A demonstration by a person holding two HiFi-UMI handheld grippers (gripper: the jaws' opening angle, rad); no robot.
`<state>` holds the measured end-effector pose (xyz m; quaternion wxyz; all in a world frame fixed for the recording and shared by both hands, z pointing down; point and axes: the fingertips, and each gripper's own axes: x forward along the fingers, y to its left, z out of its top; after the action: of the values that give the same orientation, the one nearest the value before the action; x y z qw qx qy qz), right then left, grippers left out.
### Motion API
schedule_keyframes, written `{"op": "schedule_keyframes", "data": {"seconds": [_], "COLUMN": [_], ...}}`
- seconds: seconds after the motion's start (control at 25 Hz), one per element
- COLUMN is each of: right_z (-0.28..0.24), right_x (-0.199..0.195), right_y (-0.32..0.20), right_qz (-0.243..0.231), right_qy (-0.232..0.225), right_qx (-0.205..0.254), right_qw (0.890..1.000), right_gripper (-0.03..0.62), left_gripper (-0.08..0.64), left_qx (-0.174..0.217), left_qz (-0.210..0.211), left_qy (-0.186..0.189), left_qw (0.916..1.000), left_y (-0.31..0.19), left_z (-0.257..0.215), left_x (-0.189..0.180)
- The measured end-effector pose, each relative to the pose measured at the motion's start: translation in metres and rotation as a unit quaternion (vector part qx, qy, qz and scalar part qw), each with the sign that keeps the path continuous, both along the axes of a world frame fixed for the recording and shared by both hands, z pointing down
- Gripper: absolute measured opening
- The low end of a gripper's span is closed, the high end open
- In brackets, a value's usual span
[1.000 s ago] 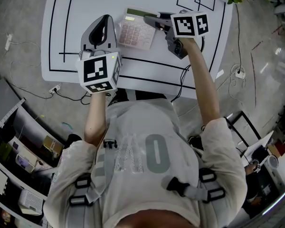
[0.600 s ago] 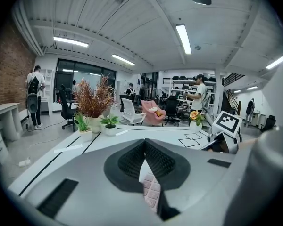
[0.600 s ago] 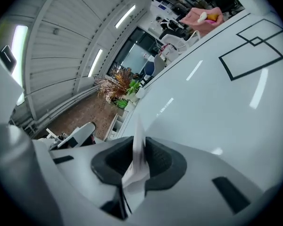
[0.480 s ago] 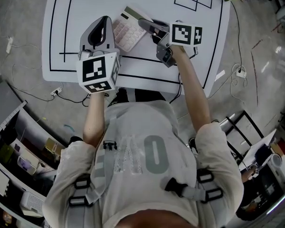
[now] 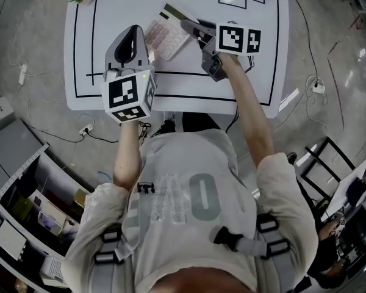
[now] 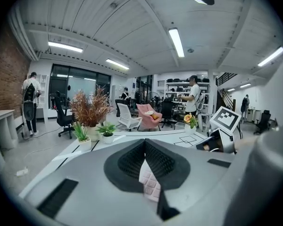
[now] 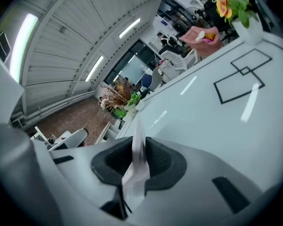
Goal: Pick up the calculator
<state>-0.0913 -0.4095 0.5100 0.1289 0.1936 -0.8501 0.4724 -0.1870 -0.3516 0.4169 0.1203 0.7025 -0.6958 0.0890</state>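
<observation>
The calculator (image 5: pixel 166 36) was found over the far middle of the white table (image 5: pixel 232 84), between the two grippers and caught at opposite ends. Its long axis was laid on a slant in the head view, from the left gripper (image 5: pixel 141 32) at its near-left end up toward the display, where the right gripper (image 5: pixel 189 26) was set against the right-hand edge. The body was seen tilted rather than flat. It was judged to be off the table already, though the underside could not be seen. In the right gripper view the calculator (image 7: pixel 137 159) was shown edge-on as a thin pale slab clamped between the dark pads. The jaws of that gripper (image 7: pixel 139 145) had just been closing and were now drawn in narrow upon it. In the left gripper view a strip of pale keys (image 6: pixel 150 185) was held in the slim gap of the left gripper (image 6: pixel 145 147), whose pads were pressed close about that end (only this strip could be seen there). Both forearms were stretched forward over the near edge of the table. The left gripper was pointed ahead and slightly down, while the right was angled in from the right and rolled. Any further raising was judged to depend on both ends being lifted together, so that the slanted body would not be twisted out of either hold.
</observation>
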Motion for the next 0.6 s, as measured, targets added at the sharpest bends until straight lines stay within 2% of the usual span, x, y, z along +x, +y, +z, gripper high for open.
{"op": "schedule_keyframes", "data": {"seconds": [0.16, 0.28, 0.4, 0.6], "right_z": [-0.034, -0.068, -0.104, -0.157], "right_x": [0.018, 0.041, 0.060, 0.088], "right_y": [-0.006, -0.001, 0.010, 0.060], "right_qz": [0.045, 0.076, 0.117, 0.168], "right_qy": [0.029, 0.060, 0.102, 0.152], "right_qx": [0.079, 0.153, 0.236, 0.355], "right_qw": [0.995, 0.983, 0.959, 0.907], "right_gripper": [0.077, 0.077, 0.077, 0.075], "left_gripper": [0.021, 0.020, 0.020, 0.020], "left_qx": [0.027, 0.052, 0.074, 0.099], "left_qz": [0.013, 0.024, 0.039, 0.053], "left_qy": [-0.014, -0.029, -0.036, -0.037], "left_qw": [0.9994, 0.9979, 0.9959, 0.9930], "left_y": [0.005, 0.016, 0.026, 0.054], "left_z": [-0.024, -0.044, -0.060, -0.082], "left_x": [0.006, 0.018, 0.024, 0.039]}}
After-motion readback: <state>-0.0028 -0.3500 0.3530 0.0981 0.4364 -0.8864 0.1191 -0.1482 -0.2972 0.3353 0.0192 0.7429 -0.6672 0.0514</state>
